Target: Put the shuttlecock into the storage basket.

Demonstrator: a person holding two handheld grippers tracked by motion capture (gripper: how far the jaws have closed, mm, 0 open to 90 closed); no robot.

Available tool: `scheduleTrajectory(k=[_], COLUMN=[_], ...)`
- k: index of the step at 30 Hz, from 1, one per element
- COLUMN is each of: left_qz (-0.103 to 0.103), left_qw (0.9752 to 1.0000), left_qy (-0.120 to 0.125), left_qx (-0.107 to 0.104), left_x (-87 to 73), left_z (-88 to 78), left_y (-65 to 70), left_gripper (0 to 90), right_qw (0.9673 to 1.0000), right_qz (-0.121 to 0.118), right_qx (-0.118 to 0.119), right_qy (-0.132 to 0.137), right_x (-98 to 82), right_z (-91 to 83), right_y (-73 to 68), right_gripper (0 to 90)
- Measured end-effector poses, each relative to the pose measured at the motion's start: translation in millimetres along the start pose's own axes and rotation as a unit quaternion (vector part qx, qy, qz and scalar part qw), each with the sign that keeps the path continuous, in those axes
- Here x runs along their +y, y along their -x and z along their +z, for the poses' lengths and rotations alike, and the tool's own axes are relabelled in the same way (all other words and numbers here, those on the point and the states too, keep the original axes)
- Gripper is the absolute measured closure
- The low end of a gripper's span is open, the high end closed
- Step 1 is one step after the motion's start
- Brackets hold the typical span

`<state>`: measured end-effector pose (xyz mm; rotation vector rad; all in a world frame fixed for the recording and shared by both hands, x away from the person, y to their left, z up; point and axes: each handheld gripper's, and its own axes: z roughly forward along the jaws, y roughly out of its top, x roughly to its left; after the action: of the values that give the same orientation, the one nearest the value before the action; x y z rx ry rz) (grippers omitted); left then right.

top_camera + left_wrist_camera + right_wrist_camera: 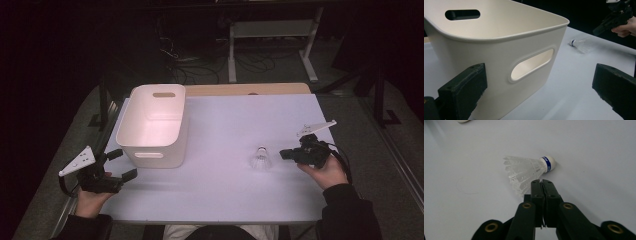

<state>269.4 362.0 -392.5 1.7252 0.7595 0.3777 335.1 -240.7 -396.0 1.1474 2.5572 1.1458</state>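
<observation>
- A white desk [225,190] is carrying everything, lit against a dark room; a person is sitting at its near edge with a tool in each hand.
- A white plastic storage bin [155,125] with cut-out handles is standing empty and upright on the left part of the desk, probably the place the small item is meant to go.
- The left tool [120,165] is resting just in front of the bin's near wall, its two black jaws spread wide and holding nothing; it is best kept still and clear of the bin's opening.
- The right tool [285,154] is hovering just beside the target on the right part of the desk, its jaws pressed flat together with nothing between them, their tips overlapping the edge of the feathers in the right gripper view.
- A white feathered shuttlecock [529,171] with a blue band under its cork tip is lying on its side, well apart from the bin.
- To grasp well, the right jaws need spreading before they advance; pinching near the cork is likely safer than squeezing the fragile skirt, which could crush or roll away.
</observation>
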Motion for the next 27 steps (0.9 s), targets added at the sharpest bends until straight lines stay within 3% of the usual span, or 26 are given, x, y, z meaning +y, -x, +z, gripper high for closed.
scheduleTrajectory(k=[13,27], left_qz=[0.0,0.0], left_qw=[1.0,1.0], left_qy=[0.0,-0.001], left_qx=[-0.001,-0.001], left_x=[0.0,-0.1], left_z=[0.0,0.5], left_y=[0.1,0.3], left_gripper=[0.0,0.0], right_qw=[0.9998,0.9993], right_qz=[-0.001,0.006], right_qx=[0.007,-0.003], right_qy=[-0.02,-0.036], right_x=[1.5,2.5], right_z=[9.2,23.9], right_y=[-0.1,1.9], right_gripper=[88.9,88.9])
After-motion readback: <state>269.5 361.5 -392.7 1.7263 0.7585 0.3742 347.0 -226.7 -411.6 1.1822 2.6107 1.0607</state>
